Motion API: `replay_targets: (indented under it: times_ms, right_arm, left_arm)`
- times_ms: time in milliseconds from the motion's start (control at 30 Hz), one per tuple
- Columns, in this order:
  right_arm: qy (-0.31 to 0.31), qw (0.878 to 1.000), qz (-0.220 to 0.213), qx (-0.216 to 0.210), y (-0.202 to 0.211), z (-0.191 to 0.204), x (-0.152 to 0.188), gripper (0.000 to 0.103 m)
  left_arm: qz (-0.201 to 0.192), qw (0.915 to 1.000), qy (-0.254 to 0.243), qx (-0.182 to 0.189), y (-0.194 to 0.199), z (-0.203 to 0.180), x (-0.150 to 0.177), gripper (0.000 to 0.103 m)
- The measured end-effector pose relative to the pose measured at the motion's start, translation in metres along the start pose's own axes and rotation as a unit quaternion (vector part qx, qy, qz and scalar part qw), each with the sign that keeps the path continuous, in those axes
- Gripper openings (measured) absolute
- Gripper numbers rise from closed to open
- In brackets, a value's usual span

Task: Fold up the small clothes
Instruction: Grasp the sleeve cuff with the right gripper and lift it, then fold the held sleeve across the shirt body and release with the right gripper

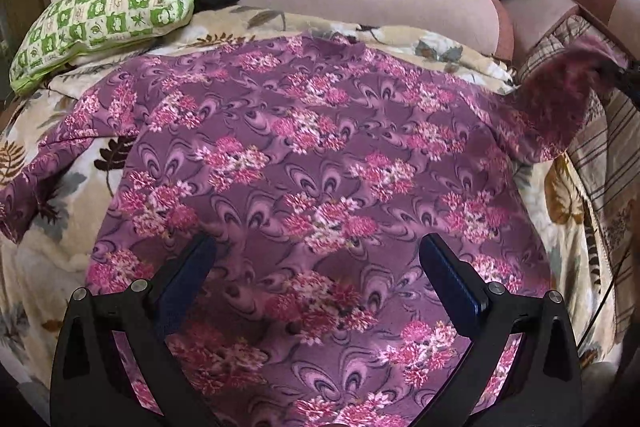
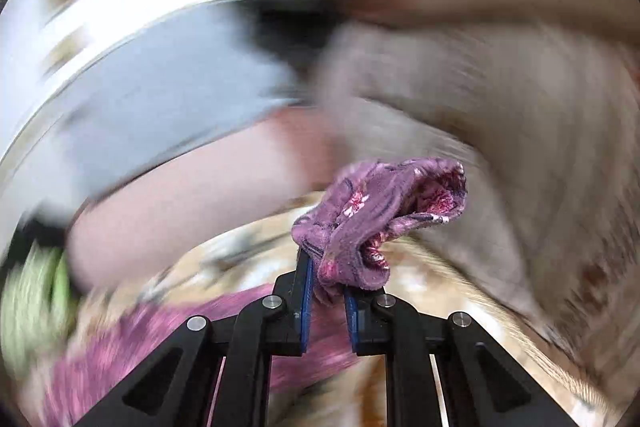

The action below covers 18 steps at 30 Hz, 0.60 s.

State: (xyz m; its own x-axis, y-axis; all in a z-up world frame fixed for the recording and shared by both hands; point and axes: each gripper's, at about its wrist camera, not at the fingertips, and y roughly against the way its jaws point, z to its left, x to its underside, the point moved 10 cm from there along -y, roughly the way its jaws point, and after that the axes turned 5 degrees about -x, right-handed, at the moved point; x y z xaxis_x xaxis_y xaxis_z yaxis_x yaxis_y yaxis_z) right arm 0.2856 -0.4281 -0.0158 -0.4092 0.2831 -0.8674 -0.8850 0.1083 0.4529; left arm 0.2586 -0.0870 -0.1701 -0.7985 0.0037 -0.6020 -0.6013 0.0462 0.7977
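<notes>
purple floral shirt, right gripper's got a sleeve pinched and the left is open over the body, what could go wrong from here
1. The right gripper pinches only a small bunch of the sleeve cuff; the right wrist view is motion-blurred, so a fast pull could slip it free.
2. The left gripper is open above the purple floral shirt and pins nothing, so the whole shirt may drag across the leaf-print blanket instead of folding.
3. The other sleeve lies crumpled and could fold in unevenly.

hand-held gripper (image 2: 326, 291) pinching purple sleeve (image 2: 380, 211)
</notes>
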Motion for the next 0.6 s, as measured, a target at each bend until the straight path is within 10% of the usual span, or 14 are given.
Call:
replay_targets:
  times_ms: [167,400,533,600]
  right_arm:
    - [0.164,0.974,0.111,-0.114,-0.014,0.147,0.111,0.013]
    - [0.178,0.929,0.249,-0.209,-0.025,0.187,0.211,0.018]
    - [0.163,0.923,0.246,-0.248,0.001,0.192,0.210,0.058]
    - [0.135,0.924,0.238,-0.268,0.015,0.184,0.200,0.061]
  left_arm:
    - [0.018,0.9988,0.042,0.016,-0.008,0.025,-0.008,0.102]
    - [0.046,0.9878,0.119,0.089,-0.017,0.052,-0.017,0.102]
    - [0.061,0.9772,0.156,0.130,-0.023,0.062,-0.021,0.102]
    - [0.066,0.9756,0.163,0.131,-0.026,0.066,-0.022,0.102]
